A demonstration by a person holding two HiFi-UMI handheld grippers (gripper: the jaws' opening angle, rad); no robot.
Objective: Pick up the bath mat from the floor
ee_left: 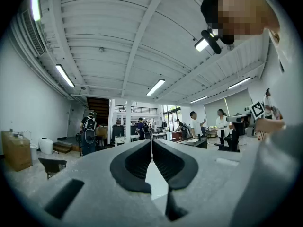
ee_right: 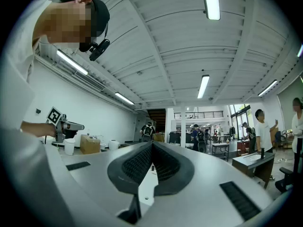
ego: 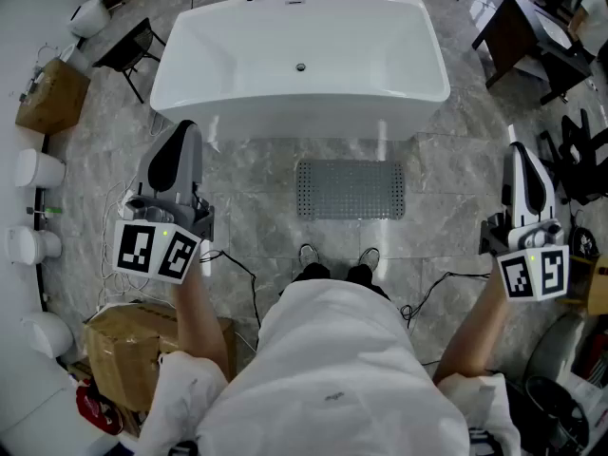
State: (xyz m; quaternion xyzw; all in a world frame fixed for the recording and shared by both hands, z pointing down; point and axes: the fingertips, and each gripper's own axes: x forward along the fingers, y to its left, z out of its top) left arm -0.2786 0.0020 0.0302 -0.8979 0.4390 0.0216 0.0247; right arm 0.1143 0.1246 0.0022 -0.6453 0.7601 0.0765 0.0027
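Observation:
A grey perforated bath mat lies flat on the marble floor, just in front of the white bathtub and ahead of the person's shoes. My left gripper is held level at the left, well apart from the mat, its jaws shut with nothing between them. Held up at the right, my right gripper is also shut and empty. In the left gripper view the shut jaws point into the hall. The right gripper view shows its jaws closed the same way. The mat appears in neither gripper view.
Cardboard boxes stand at lower left and upper left. White jugs line the left wall. A black chair is beside the tub, dark furniture at upper right. Cables trail across the floor. Several people stand in the hall.

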